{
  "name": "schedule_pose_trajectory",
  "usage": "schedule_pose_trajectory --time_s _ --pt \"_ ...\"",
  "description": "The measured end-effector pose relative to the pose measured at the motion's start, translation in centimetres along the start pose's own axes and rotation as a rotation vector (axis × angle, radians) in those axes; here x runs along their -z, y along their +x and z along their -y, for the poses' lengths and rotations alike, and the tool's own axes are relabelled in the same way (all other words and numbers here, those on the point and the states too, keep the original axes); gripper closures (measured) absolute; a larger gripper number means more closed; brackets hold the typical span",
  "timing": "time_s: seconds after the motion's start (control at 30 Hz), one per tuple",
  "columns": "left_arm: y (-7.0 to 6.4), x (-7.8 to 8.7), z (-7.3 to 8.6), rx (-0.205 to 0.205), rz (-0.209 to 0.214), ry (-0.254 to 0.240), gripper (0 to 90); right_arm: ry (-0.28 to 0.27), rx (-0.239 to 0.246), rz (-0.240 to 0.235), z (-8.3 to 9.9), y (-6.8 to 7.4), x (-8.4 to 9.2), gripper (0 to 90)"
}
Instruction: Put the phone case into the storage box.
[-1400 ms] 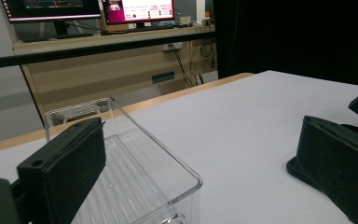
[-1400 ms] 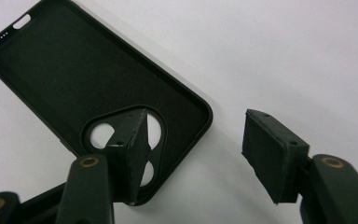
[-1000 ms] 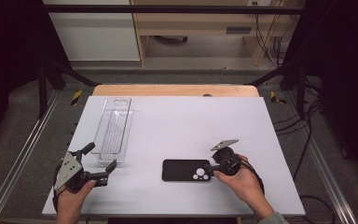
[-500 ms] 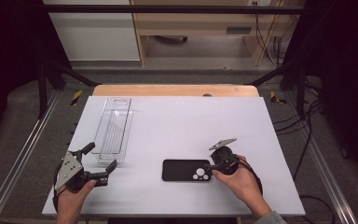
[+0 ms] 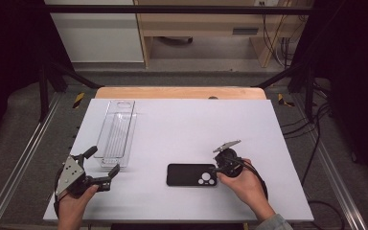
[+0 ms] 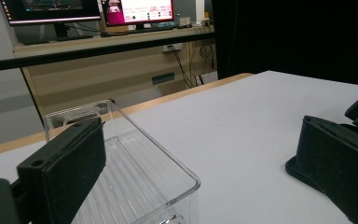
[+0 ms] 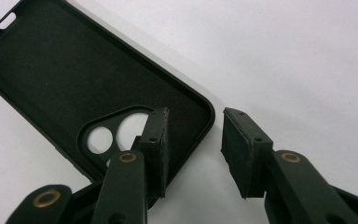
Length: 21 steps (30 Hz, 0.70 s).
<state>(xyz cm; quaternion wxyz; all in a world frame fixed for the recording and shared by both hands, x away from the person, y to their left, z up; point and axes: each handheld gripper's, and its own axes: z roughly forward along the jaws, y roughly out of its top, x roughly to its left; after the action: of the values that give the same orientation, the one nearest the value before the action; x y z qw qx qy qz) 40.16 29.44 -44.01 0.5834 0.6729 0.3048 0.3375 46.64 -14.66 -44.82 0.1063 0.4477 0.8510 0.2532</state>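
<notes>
A black phone case (image 5: 187,174) lies flat on the white table (image 5: 182,124), hollow side up, its camera cutout toward my right hand. My right gripper (image 5: 216,170) straddles that end of the case (image 7: 74,79). One pad (image 7: 156,144) is over the inside and the other pad (image 7: 242,149) is outside the rim. The right gripper (image 7: 196,114) has just been closing its jaws, and a gap still shows on each side of the rim. My left gripper (image 5: 104,160) rests open at the table's near left with nothing in it, beside the clear tray.
A clear ribbed plastic tray (image 5: 117,134) lies lengthwise on the left side of the table, its near end between the left gripper's (image 6: 198,126) jaws in that gripper's view (image 6: 135,158). A wooden strip (image 5: 179,92) borders the far edge. Metal rails flank the table.
The right gripper's jaws have drawn a little closer together around the end of the phone case. Both hands and the case stay where they were.
</notes>
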Motion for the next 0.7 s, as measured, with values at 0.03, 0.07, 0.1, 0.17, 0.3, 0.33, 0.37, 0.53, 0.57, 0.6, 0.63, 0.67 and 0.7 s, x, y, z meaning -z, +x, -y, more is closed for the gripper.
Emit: schedule_pose_trajectory --time_s 0.03,0.07,0.1,0.17,0.3,0.33,0.37,0.53,0.57,0.6,0.63,0.67,0.7 --pt "0.01 0.00 0.00 0.000 0.000 0.000 1.1 0.000 -0.005 0.003 -0.14 -0.07 0.02 62.5" --pt "0.01 0.00 0.00 0.001 0.000 0.000 1.1 0.000 -0.005 0.003 -0.14 -0.07 0.02 62.5" --pt "0.02 0.00 0.00 0.001 -0.001 0.000 1.1 0.001 0.001 0.002 -0.18 -0.16 0.02 62.9" --pt "0.00 -0.01 0.00 0.000 -0.001 0.000 1.1 0.003 -0.004 0.002 -0.31 -0.31 -0.07 63.7" --pt "0.00 -0.02 0.00 0.000 0.000 0.001 1.1 0.015 -0.011 -0.005 -0.42 -0.42 -0.30 65.3" --pt "0.00 -0.02 0.00 0.000 0.000 0.001 1.1 0.015 -0.011 -0.005 -0.42 -0.42 -0.30 65.3" --pt "0.00 -0.01 0.00 0.000 0.000 0.000 1.1 0.014 -0.012 -0.004 -0.43 -0.41 -0.34 65.5" --pt "-0.01 -0.01 0.00 0.000 0.000 0.000 1.1 0.028 -0.013 -0.008 -0.38 -0.33 -0.52 66.5" --pt "-0.02 -0.02 -0.01 0.000 0.000 0.000 1.1 0.028 -0.013 -0.007 -0.35 -0.33 -0.56 66.6" --pt "-0.02 -0.03 -0.01 -0.001 0.001 0.000 1.1 0.028 -0.018 -0.008 -0.34 -0.31 -0.60 66.9" --pt "-0.03 -0.03 -0.01 -0.001 0.001 0.000 1.1 0.032 -0.018 -0.010 -0.32 -0.33 -0.66 67.3" --pt "-0.03 -0.03 -0.01 -0.001 0.001 0.000 1.1 0.032 -0.018 -0.010 -0.32 -0.33 -0.66 67.3" --pt "-0.04 -0.04 0.00 0.000 0.001 0.000 1.1 0.034 -0.019 -0.010 -0.32 -0.32 -0.67 67.4"
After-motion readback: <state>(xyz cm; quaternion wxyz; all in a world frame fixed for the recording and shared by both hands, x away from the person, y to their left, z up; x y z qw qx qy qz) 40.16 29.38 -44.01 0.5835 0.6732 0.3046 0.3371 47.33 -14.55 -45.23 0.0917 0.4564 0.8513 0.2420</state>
